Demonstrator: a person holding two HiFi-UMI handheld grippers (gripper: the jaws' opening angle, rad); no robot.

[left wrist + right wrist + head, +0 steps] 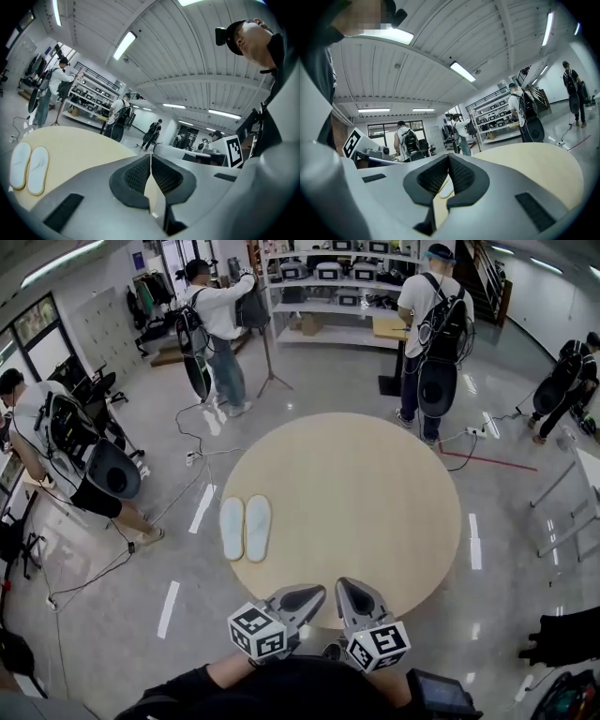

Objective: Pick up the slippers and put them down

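- The glossy grey floor (183, 460) fills the room around the desk, with white dashes painted on it and dark cables trailing across it.
- The round, pale wood desk (375, 493) stands in the middle of the head view. The slippers are the only thing lying on it.
- White shelving (328, 306) with boxes and equipment stands at the far side of the room.
- Four people stand on the floor around the desk, all apart from it: one by the shelving at the left (217, 324), one at the right of it (433, 324), one at the far left (52, 442) and one bent over at the far right (567, 381).
- The left gripper (314, 593) hangs over the near edge of the desk. Its jaws are pressed together with nothing between them, as the left gripper view shows.
- The right gripper (344, 587) is just beside it at the same edge, tips angled toward the left one. Its jaws are likewise closed and empty.
- The slippers (245, 528), a pale blue-white pair, lie flat side by side and touching on the left part of the desk, near its left edge. They lie ahead and to the left of the left gripper, well apart from both pairs of jaws.
- A marker cube sits at the back of each gripper: left (258, 631), right (377, 646).
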